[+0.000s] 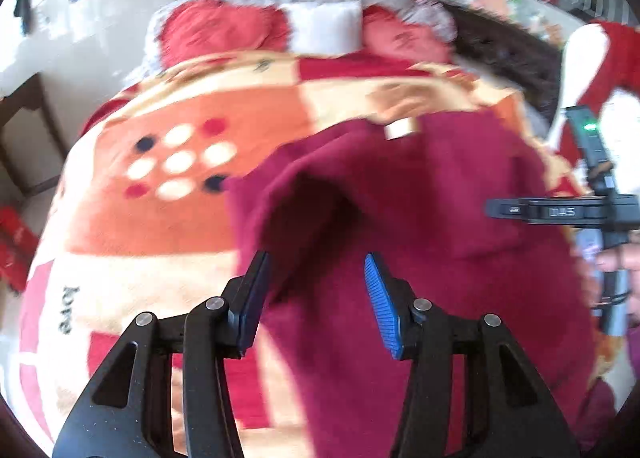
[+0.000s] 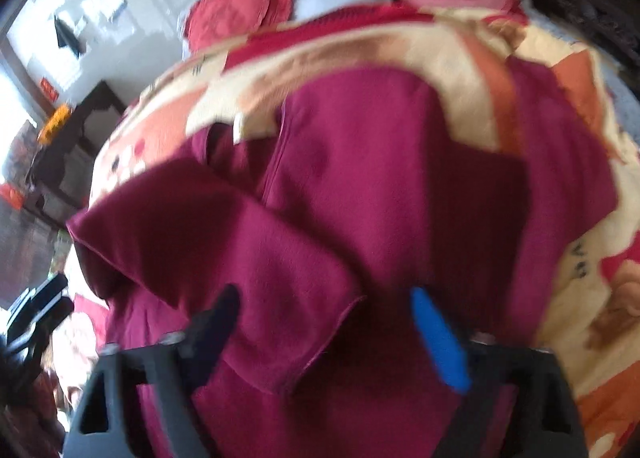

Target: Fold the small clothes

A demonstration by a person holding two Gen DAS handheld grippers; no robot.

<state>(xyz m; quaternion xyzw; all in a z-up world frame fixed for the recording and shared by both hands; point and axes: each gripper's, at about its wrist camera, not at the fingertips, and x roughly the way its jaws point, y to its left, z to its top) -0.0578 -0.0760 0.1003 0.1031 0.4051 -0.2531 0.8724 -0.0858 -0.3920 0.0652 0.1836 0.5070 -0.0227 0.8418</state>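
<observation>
On the bed, a maroon garment lies spread over a patterned blanket, a flap already laid across it on the left in the right wrist view. Pale tag sits at its far edge.

Left gripper: jaws partly apart, nothing between the pads, hanging over the garment's left edge. Right gripper: jaws partly apart too, straddling the flap's hem; blurred, but pads don't look pressed on cloth. So neither holds anything.

Step in hand, my read: go down for a fresh pinch for the next fold. To do it well:
- pinch garment only, not the blanket under it; both are soft and similar red
- take both layers at the flap hem, or the fold slips open
- grab matching points on each side so the crease runs straight

Around: red pillows and a white one at the head, well clear. A dark wood frame on the right. Nothing lies on the garment. The grippers work close together; watch for a clash.
</observation>
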